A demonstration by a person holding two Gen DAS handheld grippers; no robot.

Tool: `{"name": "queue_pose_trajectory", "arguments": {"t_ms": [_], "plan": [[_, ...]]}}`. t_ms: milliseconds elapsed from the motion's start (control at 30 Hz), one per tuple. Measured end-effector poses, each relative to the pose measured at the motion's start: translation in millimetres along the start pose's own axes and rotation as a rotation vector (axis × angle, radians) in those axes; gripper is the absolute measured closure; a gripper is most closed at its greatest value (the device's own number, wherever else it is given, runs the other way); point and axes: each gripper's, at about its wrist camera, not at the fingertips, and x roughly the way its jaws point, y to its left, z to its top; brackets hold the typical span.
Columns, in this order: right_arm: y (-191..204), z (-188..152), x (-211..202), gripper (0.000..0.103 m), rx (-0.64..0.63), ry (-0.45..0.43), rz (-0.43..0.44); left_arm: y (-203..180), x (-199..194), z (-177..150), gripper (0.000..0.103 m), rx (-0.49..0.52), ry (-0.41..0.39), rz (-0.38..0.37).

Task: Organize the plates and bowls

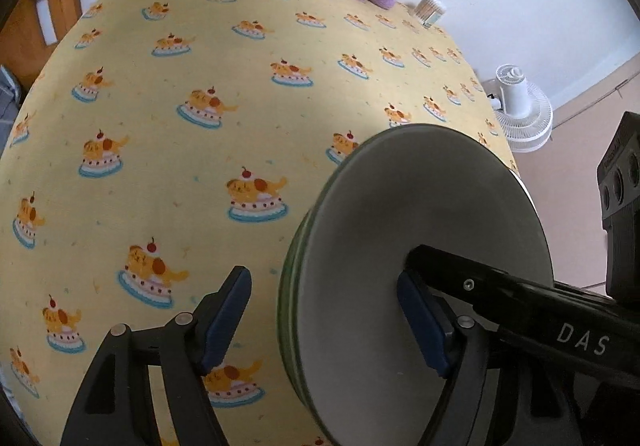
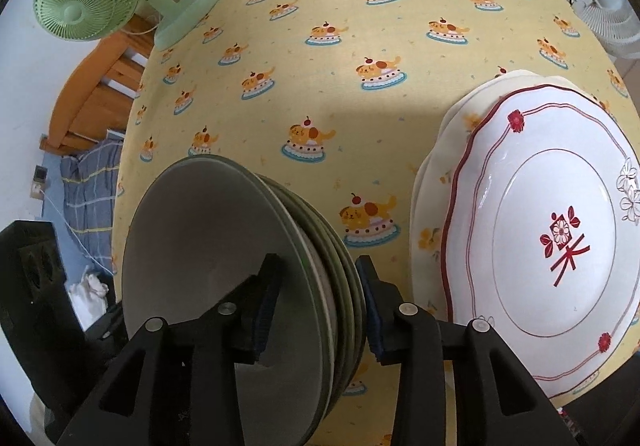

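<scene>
The right gripper [image 2: 318, 310] straddles the rims of the green bowls [image 2: 224, 278], a nested stack of smooth glazed ceramic near the table's [image 2: 320, 105] front edge; whether the pads press I cannot tell. A loose hold on slick rims could let the stack slip. The left gripper [image 1: 320, 322] stands wide around the same rim, holding nothing. Right lie scalloped white plates [image 2: 552, 230], stacked.

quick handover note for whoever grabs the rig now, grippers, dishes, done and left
Right gripper: straddles the rim of the green bowl stack, pads not clearly pressing.
Left gripper: open, one finger inside the top bowl, one outside, holding nothing.
Plates: red-trimmed plate stacked on a floral one, right of the bowls on the tablecloth.
Done: bowls nested, plates stacked.
Left: withdraw both grippers.
</scene>
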Motion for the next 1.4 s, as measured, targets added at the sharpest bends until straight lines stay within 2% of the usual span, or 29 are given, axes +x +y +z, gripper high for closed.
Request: {"name": "queue_pose_trajectory", "arguments": {"t_ms": [100,200,367,800,967,1400], "plan": [[1,-2,0,0.062,-0.011,-0.007,-0.003,-2,-1,0,0.03,0.013,-0.003,-0.001],[3,-3,0,0.062,-0.024,-0.02,-0.01,-10,-4,-2,0.047,0.048,-0.018,-0.005],[3,-1,0,0.062,-0.051,-0.023,-0.008,-14,-3,-1,0.047,0.049,-0.014,0.015],[2,-3,-5,0.061,-0.077,-0.016,0.032,-15,-9,-9,0.047,-0.025,0.006,0.035],[4,-9,-12,0.061,-0.059,-0.018,0.033,-20,-19,-13,0.047,-0.003,-0.002,0.03],[20,-30,-46,0.061,-0.01,-0.091,-0.005,-24,-49,-16,0.047,0.063,-0.012,-0.022]]}}
